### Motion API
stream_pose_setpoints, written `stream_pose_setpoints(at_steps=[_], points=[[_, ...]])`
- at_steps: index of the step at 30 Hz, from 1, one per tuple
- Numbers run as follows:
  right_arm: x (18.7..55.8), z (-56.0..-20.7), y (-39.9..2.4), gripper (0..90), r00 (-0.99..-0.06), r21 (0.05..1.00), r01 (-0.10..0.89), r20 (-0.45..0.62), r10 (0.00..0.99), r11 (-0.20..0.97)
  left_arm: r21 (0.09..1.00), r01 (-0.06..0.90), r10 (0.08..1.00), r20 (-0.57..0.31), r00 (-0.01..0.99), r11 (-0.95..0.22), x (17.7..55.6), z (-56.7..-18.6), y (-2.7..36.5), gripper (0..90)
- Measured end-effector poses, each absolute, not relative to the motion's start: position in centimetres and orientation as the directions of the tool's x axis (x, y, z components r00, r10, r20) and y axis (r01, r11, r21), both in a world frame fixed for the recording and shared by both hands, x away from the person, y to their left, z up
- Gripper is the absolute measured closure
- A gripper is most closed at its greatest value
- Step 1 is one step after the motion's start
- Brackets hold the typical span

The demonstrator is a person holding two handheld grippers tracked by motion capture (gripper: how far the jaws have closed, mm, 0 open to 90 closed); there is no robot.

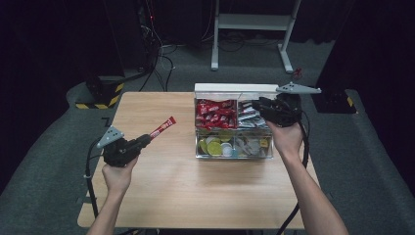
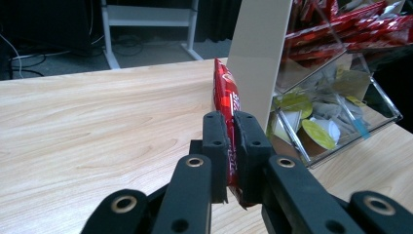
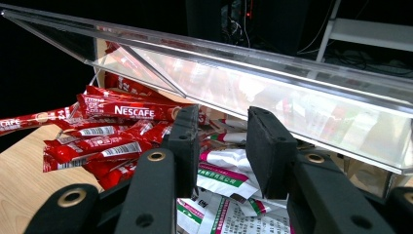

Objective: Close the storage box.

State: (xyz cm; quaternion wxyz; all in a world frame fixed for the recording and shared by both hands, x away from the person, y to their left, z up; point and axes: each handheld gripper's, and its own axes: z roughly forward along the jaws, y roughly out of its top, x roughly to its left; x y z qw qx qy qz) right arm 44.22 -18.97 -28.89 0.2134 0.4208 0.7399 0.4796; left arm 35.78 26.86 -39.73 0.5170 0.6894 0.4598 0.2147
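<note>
Leftmost, the left gripper (image 1: 145, 140) is clamped on a red coffee stick (image 1: 163, 127), which juts ahead of its jaws over the table (image 1: 161, 191), well apart from the clear organizer box (image 1: 234, 152) off to its right. Keeping that pinch firm and level seems wise, as the stick is thin. Further right, the right gripper (image 3: 221, 141) hangs with jaws apart, nothing pressed between them, above white sachets (image 3: 221, 168), with red sticks (image 3: 104, 134) beside it and the lifted lid (image 3: 253, 78) just beyond. It should mind that lid.

The left gripper (image 2: 230, 146) clamps a red sachet (image 2: 225, 95) above the wooden table (image 2: 97, 122).
</note>
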Motion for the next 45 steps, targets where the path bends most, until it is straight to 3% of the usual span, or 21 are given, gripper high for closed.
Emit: stream_pose_setpoints(at_steps=[22, 38, 45], points=[[44.2, -28.9, -18.8, 64.1, -0.554, 0.887, 0.421, 0.087, 0.828, 0.189, 0.881, 0.471, 0.876, -0.207, 0.436, -0.026, 36.4, -43.7, 26.3, 84.6], [44.1, -28.7, -18.7, 64.1, -0.553, 0.886, 0.421, 0.079, 0.83, 0.196, 0.863, 0.502, 0.89, -0.185, 0.417, -0.055, 37.1, -46.4, 25.2, 84.4], [44.1, -28.7, -18.8, 64.0, -0.556, 0.885, 0.423, 0.083, 0.827, 0.195, 0.848, 0.515, 0.897, -0.124, 0.425, -0.127, 37.4, -48.0, 24.1, 84.2]])
